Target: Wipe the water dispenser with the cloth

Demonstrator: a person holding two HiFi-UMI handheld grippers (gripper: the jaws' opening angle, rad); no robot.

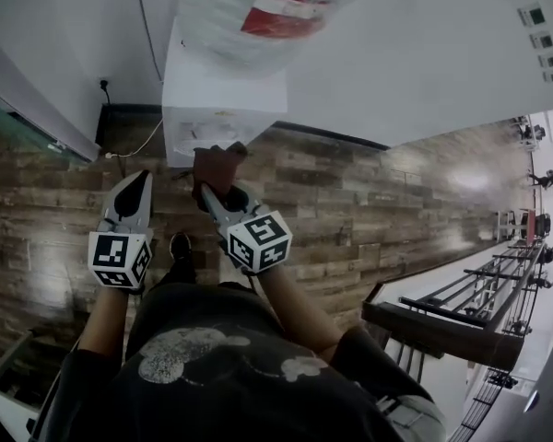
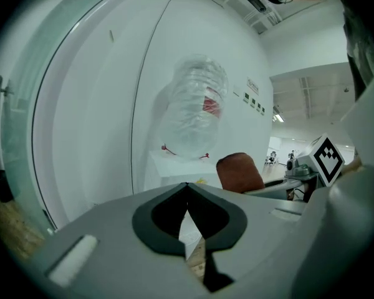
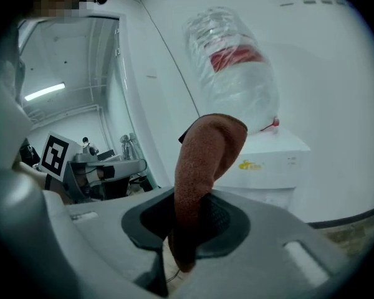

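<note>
Cloth stands pinched in the right gripper, raised just before the dispenser, ready to wipe; left gripper hangs closed, empty, beside it.

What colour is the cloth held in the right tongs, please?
The cloth is reddish brown, clearest in the right gripper view.

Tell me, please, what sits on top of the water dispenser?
A clear water bottle with a red label stands upended on the white water dispenser. The brown cloth covers the top's left part, and the bottle's neck cannot be made out.
</note>
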